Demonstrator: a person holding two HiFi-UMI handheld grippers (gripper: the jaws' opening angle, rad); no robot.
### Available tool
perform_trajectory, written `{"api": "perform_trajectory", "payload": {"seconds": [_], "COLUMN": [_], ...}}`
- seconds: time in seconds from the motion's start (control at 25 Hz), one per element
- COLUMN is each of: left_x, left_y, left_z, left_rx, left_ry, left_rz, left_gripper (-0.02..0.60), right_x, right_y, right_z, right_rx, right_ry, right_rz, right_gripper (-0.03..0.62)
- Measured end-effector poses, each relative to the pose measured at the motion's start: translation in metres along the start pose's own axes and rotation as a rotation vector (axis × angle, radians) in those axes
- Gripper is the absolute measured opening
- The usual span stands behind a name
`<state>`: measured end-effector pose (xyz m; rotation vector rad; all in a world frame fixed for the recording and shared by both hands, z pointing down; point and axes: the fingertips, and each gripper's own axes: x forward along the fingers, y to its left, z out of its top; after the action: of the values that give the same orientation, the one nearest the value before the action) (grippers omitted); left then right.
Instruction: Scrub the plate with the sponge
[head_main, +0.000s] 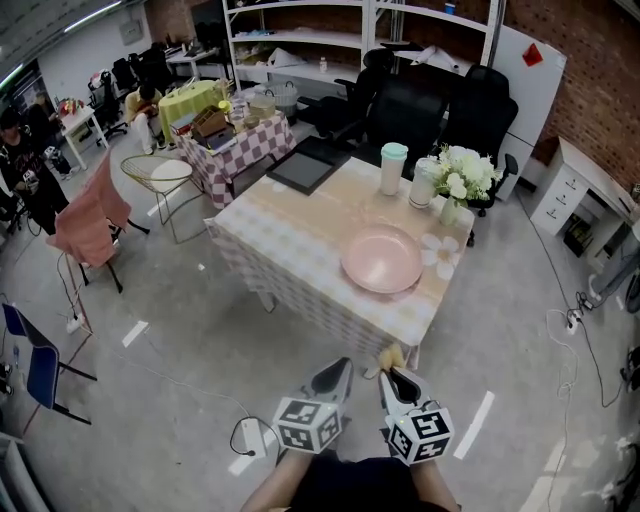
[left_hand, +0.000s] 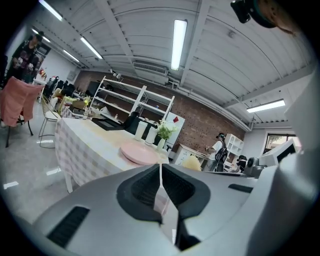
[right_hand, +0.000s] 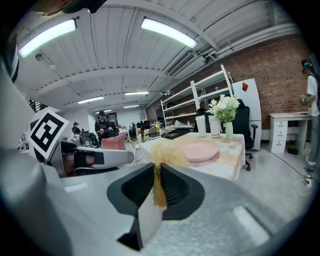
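Note:
A pink plate (head_main: 382, 259) lies empty on the near right part of the checked table (head_main: 300, 225); the left gripper view shows the plate (left_hand: 141, 154) ahead, as does the right gripper view (right_hand: 199, 149). My right gripper (head_main: 392, 375) hangs in front of the table's near corner, above the floor, shut on a yellow sponge (head_main: 390, 357). The sponge (right_hand: 167, 155) sticks out past the jaws of the right gripper (right_hand: 156, 172). Beside it, my left gripper (head_main: 340, 368) is shut with nothing in it; in its own view the left gripper (left_hand: 160, 170) has its jaws pressed together.
Two cups (head_main: 393, 168) and a vase of white flowers (head_main: 462, 175) stand at the table's far right, a black tray (head_main: 300, 170) at its far end. Black office chairs (head_main: 440, 115) stand behind. A chair draped in pink (head_main: 90, 215) and a blue chair (head_main: 35, 360) stand left. Cables (head_main: 585, 330) cross the floor.

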<state>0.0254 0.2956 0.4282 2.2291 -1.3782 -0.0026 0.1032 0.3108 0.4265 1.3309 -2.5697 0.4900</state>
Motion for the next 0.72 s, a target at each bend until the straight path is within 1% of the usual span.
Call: {"api": "perform_trajectory", "payload": {"seconds": [0.4,0.72], "left_x": [0.033,0.067], "left_y": [0.039,0.067], "left_z": [0.032,0.056], "left_rx": [-0.01,-0.005], "left_ry": [0.017,0.036], "left_rz": [-0.014,-0.038], "left_gripper": [0.021,0.021], "right_x": [0.06,0.102], "right_y": [-0.006,-0.022], "right_z": [0.03,0.048], "right_rx": [-0.003,0.016], "right_ry": [0.005,0.004], "right_rz": [-0.002,-0.036], "right_gripper": [0.043,0.043]}}
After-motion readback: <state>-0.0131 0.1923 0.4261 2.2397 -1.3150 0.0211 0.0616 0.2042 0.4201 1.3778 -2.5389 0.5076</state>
